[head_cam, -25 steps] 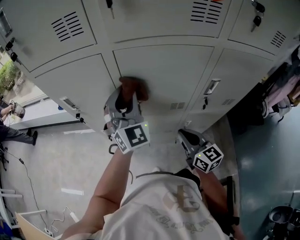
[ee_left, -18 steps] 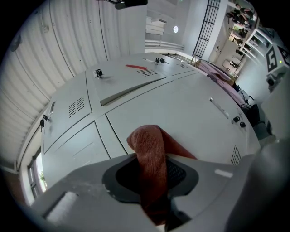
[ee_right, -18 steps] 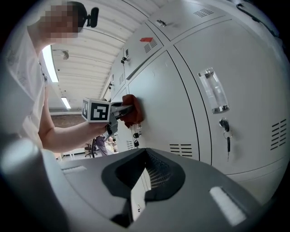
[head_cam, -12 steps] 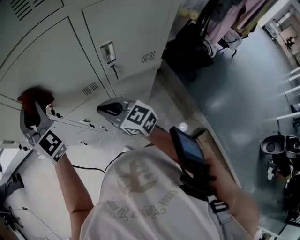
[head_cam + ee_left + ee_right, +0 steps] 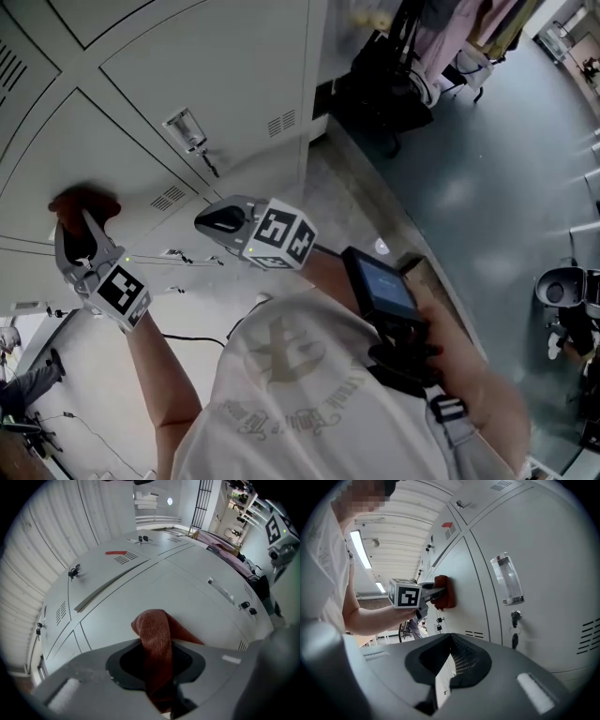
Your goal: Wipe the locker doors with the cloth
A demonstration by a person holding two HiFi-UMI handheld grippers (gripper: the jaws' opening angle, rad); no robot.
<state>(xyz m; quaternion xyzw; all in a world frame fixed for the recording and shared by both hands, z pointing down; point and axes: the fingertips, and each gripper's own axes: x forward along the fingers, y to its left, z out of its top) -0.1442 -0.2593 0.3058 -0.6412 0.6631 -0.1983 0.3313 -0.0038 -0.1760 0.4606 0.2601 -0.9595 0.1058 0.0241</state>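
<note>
A rust-red cloth (image 5: 84,202) is pressed against a grey locker door (image 5: 206,75) at the far left of the head view. My left gripper (image 5: 80,227) is shut on it; in the left gripper view the cloth (image 5: 157,634) rises from between the jaws and touches the door (image 5: 164,588). My right gripper (image 5: 208,221) hangs in front of the lockers, apart from them, jaws together with nothing in them. The right gripper view looks along its jaws (image 5: 440,686) at the left gripper (image 5: 433,592) and the cloth (image 5: 444,592) on the door.
A door handle (image 5: 185,129) with keys (image 5: 208,167) hanging below sits right of the cloth. The same handle (image 5: 507,581) is close to my right gripper. Bags and hanging clothes (image 5: 422,47) stand past the lockers' end. A black device (image 5: 380,286) hangs on the person's chest.
The head view has swung to the right, so the lockers now sit at the left. The left gripper keeps the cloth on the door; the right gripper has risen a little.
</note>
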